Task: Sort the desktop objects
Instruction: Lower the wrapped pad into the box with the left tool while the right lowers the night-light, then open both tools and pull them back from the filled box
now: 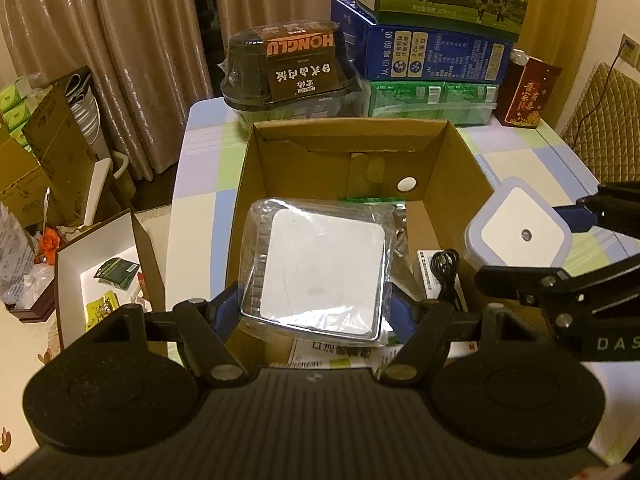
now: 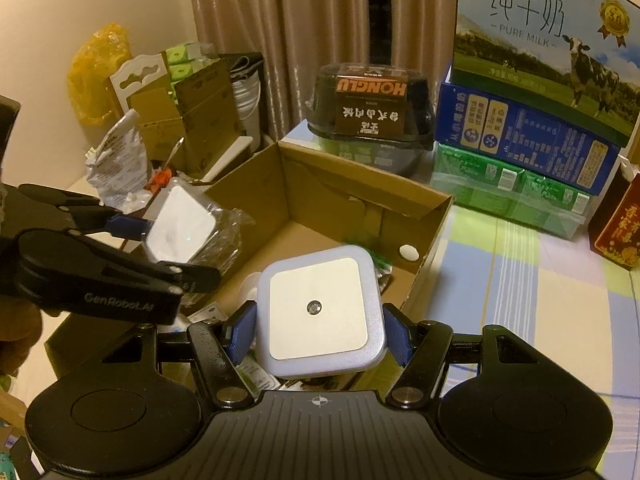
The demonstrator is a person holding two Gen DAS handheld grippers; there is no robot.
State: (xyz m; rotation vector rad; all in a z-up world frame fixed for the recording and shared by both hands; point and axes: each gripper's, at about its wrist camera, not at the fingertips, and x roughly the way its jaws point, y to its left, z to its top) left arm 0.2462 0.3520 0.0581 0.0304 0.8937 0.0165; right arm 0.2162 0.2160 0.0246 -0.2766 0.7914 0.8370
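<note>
Two grippers each carry a square white device above an open cardboard box (image 1: 448, 168) on the desk (image 2: 520, 272), likely so both can drop in together. Left gripper (image 1: 316, 304) clamps half-wide on a plastic-wrapped device (image 1: 320, 268), box floor just ahead. Right gripper (image 2: 318, 330) likewise pinches a bare night light (image 2: 318, 308) over the box's near corner.

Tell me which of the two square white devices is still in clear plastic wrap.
The wrapped square device in the left gripper; clear film covers it. The one in the right gripper, a bare square device, has none.
</note>
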